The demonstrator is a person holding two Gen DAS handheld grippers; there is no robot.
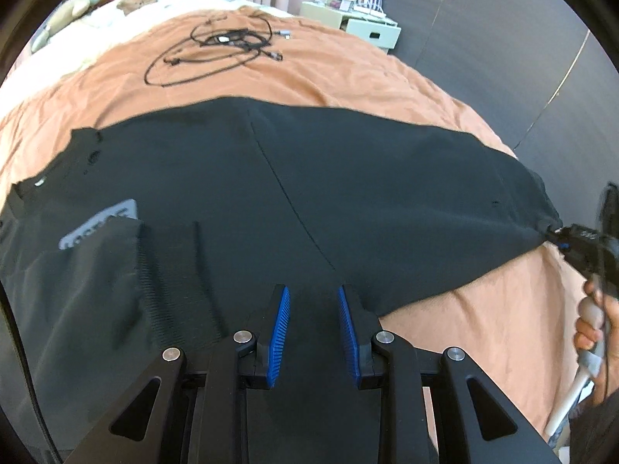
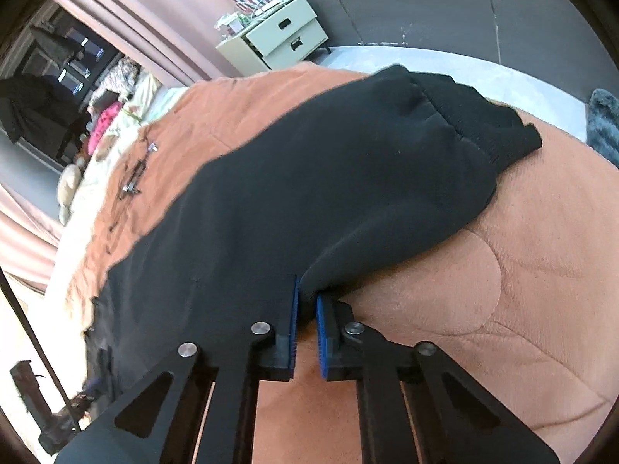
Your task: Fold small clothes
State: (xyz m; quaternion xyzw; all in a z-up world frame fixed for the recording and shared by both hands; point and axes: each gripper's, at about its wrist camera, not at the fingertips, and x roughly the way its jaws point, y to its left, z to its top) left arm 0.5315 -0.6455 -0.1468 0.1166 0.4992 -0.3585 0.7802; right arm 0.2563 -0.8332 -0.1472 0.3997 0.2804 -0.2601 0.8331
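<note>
Black garment (image 1: 348,193), mid-frame on bed (image 1: 329,69): soft, limp, light; best held at edges. Right gripper (image 2: 306,297) pinches its hem; left gripper (image 1: 313,297) parted above it, holding nothing.

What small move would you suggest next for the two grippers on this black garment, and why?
Probably close the left gripper on the near edge of the black garment. Its pads are apart with cloth between them, while the right gripper already pinches the garment's edge on the orange blanket. With both edges held, a fold could follow.
</note>
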